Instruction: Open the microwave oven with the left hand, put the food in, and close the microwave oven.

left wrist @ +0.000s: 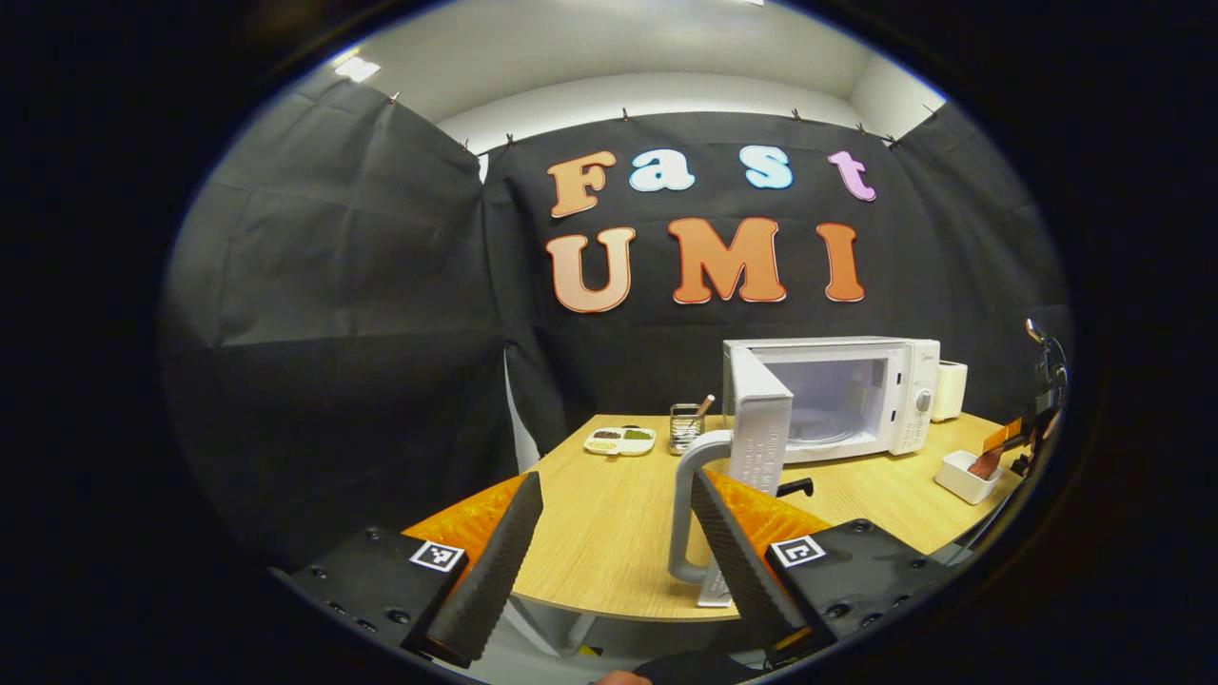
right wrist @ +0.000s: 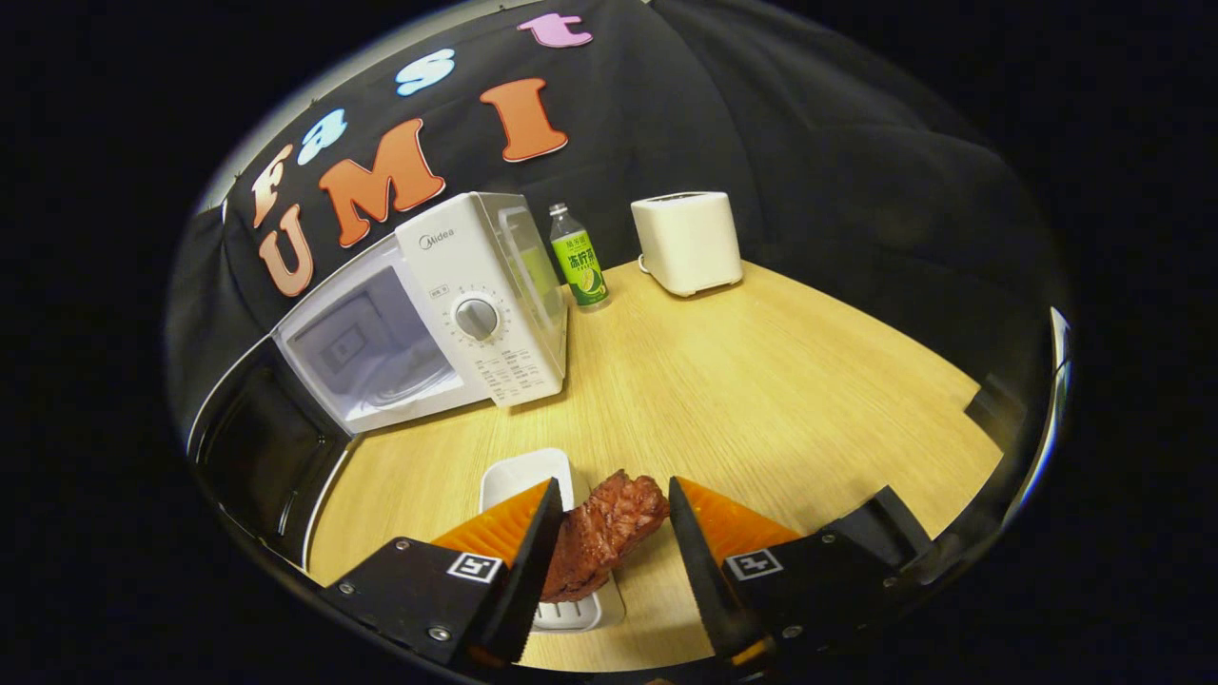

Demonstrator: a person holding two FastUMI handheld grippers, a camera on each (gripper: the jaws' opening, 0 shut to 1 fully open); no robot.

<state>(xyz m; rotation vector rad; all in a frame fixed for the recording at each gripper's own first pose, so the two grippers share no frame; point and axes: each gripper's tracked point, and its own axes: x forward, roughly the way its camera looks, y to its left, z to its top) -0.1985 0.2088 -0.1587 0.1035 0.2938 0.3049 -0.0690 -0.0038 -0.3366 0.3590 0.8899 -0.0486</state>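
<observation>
The white microwave [left wrist: 856,395] stands at the back of the wooden table [left wrist: 609,533] with its door [left wrist: 761,419] swung out and its cavity [right wrist: 371,352] bare. My left gripper [left wrist: 614,480] is open; the door's grey handle [left wrist: 683,504] stands between the fingers, close against the right-hand one. A brown piece of meat [right wrist: 609,533] sits between the fingers of my right gripper [right wrist: 614,487], which is shut on it just above a small white dish [right wrist: 523,480]. In the left gripper view that right gripper [left wrist: 1018,440] holds the meat [left wrist: 985,463] over the dish [left wrist: 963,479] at the table's right edge.
A white toaster [right wrist: 687,243] and a green-labelled bottle [right wrist: 579,262] stand behind and beside the microwave. A divided tray with food [left wrist: 620,440] and a metal utensil holder [left wrist: 685,426] sit at the back left. The open door [right wrist: 257,457] juts out over the table.
</observation>
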